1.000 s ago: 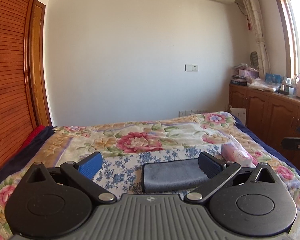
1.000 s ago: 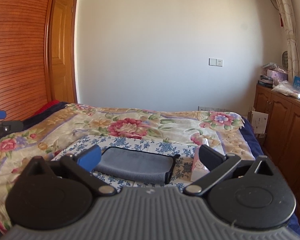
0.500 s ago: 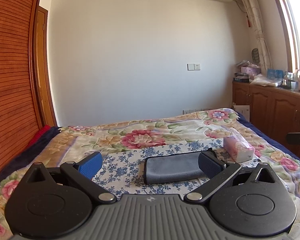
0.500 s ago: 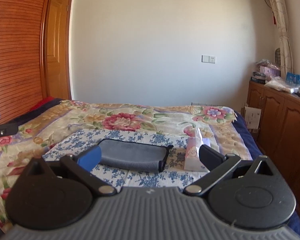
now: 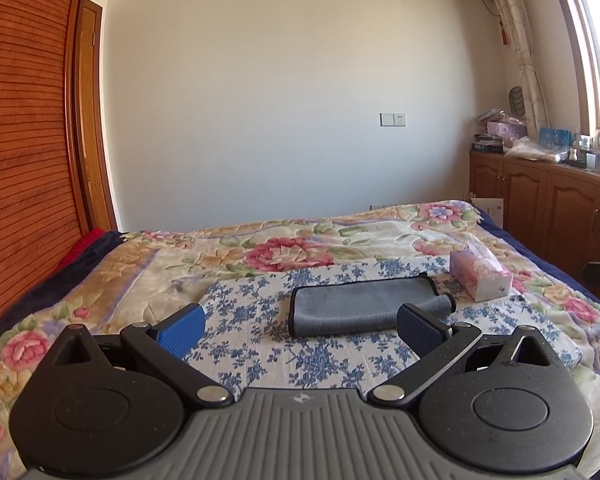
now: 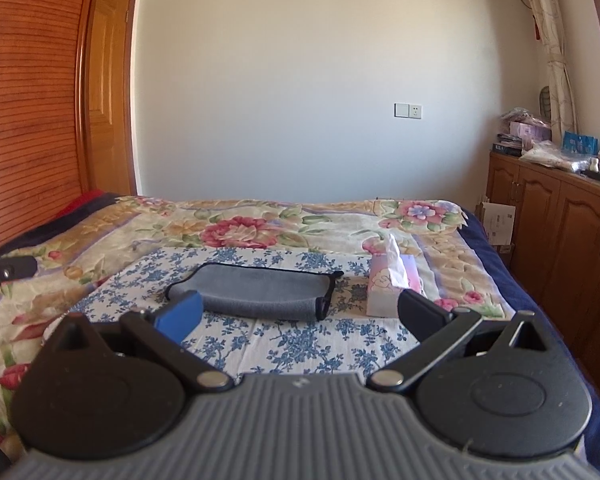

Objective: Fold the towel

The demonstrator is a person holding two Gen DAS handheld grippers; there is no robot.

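Towel (image 5: 364, 304) folded into a thick grey oblong on blue-flowered cloth (image 5: 259, 308), mid-bed, long side across the view, dark-trimmed end to the right. Tissue box (image 5: 480, 276) just beside that end, apart from it. Both tools held off the bed, near side, touching nothing. Left gripper (image 5: 300, 328) wide open and empty; right gripper (image 6: 297, 314) likewise wide, empty.

Judging by the neat layered shape, folding seems finished or nearly so, with the step in hand a pull-back to check. To do it well: draw both tools straight away and upward, jaws kept spread, so no pad snags the trimmed edge or drags the top layer askew. If one more fold is wanted, better to take the right end with both corners together, lift only enough to clear, and lay it over leftward without nudging the box.

Against the frames a second ago: towel farther from both cameras and lower in view, more cloth showing on the near side, box now fully visible in the left view. Jaws as wide as then. Towel itself unmoved.
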